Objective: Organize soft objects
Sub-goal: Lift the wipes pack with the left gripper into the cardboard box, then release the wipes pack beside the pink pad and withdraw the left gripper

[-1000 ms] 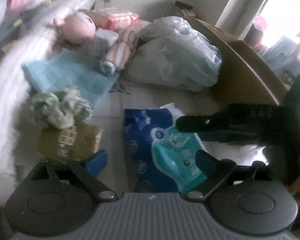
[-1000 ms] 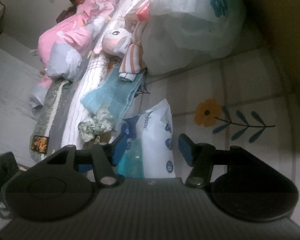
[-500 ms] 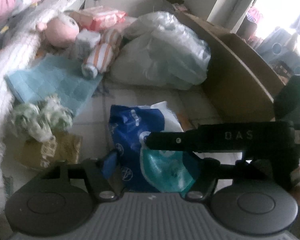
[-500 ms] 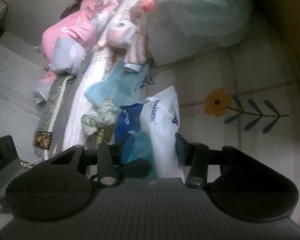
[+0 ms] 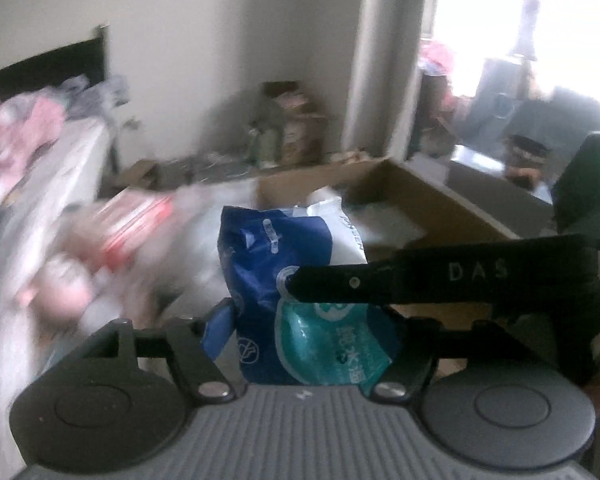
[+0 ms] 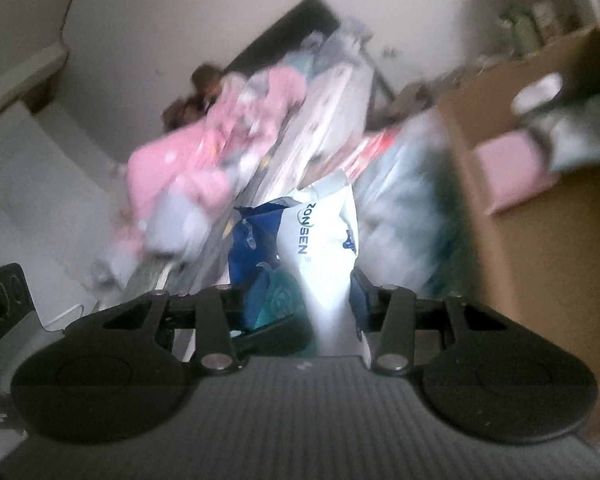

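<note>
Both grippers clamped one soft wipes pack (image 5: 300, 304): the left gripper (image 5: 304, 332), its jaws easing open slightly, held the blue side, and the right gripper (image 6: 300, 300) pinched the white edge. The shared grip likely kept the limp pack upright, clear of the bed clutter, with the cardboard box (image 5: 432, 204) just behind it, probably its destination.

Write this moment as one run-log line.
held: blue and white pack | left gripper: fingers on pack, opening slightly | right gripper: gripping pack | ahead: cardboard box | background: blurred
</note>
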